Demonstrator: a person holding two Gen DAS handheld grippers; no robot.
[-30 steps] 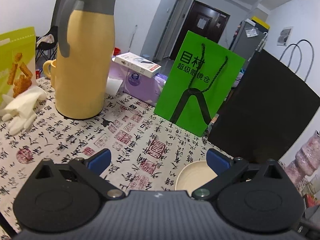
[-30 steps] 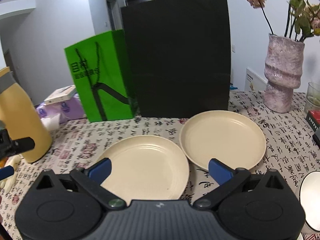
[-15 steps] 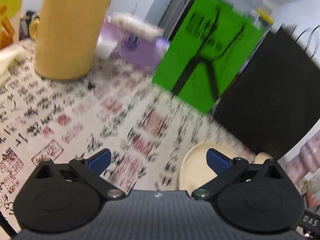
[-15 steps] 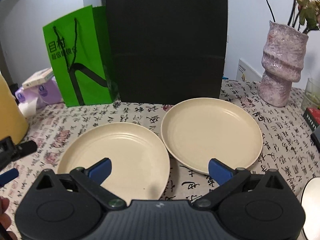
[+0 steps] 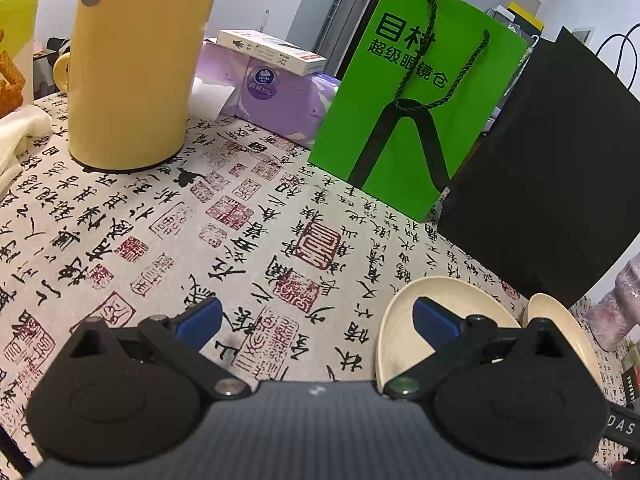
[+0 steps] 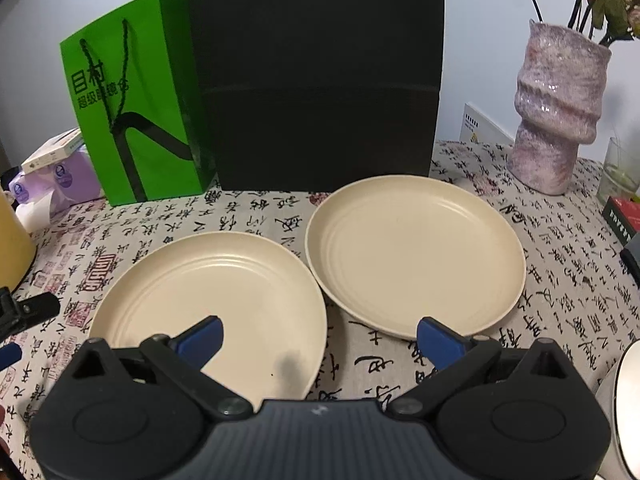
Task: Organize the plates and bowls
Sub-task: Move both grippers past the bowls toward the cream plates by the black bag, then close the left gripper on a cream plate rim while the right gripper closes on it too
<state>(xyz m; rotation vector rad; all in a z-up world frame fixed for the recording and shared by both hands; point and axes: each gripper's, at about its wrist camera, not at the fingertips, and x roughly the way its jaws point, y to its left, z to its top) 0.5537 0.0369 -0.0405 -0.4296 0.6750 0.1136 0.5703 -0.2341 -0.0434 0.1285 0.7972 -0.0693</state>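
Two cream plates lie side by side on the calligraphy-print tablecloth. In the right wrist view the left plate [image 6: 216,284] sits just ahead of my right gripper [image 6: 320,336], with the right plate [image 6: 412,252] behind it to the right. My right gripper is open and holds nothing; its left fingertip hangs over the left plate's near rim. My left gripper [image 5: 316,316] is also open and holds nothing, low over the cloth. From there the near plate [image 5: 400,320] lies behind its right fingertip and the second plate [image 5: 560,320] farther right.
A yellow thermos [image 5: 132,60], a purple tissue pack [image 5: 276,92], a green paper bag [image 6: 132,112] and a black paper bag [image 6: 316,76] stand behind the plates. A pink vase [image 6: 560,108] is at the back right. A white bowl rim [image 6: 628,400] shows at the right edge.
My left gripper has swung down and toward the plates, so both now show in its view. My right gripper has moved closer to the plates. Both stay open.
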